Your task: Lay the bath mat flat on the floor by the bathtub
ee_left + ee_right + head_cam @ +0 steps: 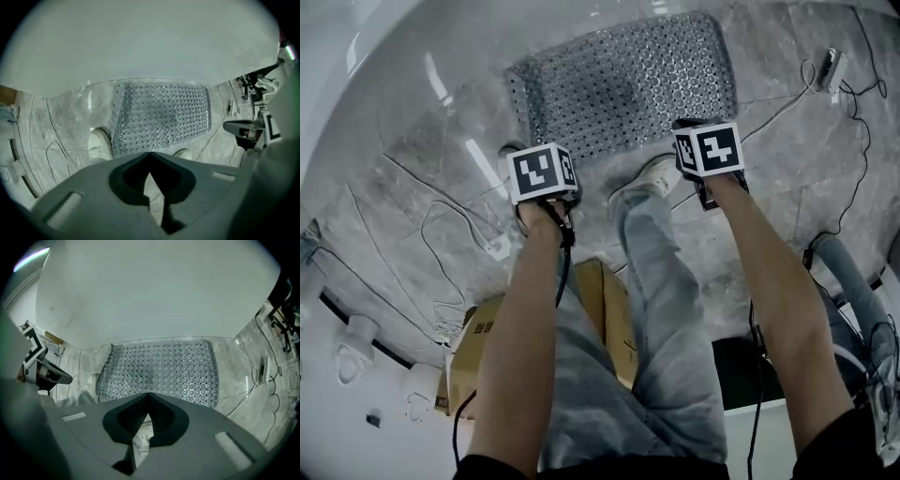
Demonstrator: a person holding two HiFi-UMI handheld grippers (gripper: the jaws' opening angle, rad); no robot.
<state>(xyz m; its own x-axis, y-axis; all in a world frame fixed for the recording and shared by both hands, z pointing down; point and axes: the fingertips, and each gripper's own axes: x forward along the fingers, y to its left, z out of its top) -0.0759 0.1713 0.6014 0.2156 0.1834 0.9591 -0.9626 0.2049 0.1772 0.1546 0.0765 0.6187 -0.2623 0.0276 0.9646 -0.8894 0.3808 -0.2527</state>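
Bath mat (pixel 623 84) work looks finished. Nearest, the left claw (pixel 150 154) and right claw (pixel 149 395) are both clenched on nothing, and beyond them the mat lies flat on the floor (pixel 769 206) beside the bathtub (pixel 140 47). Its near edge is partly hidden behind the claws, and I cannot tell whether its far edge touches the tub.

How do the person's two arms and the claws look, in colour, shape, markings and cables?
The left claw and the right claw are dark grey, each with two tapering jaws. Each carries a white cube with black square markers. The forearms are bare, with no sleeves in view; a thin black cable runs by each.
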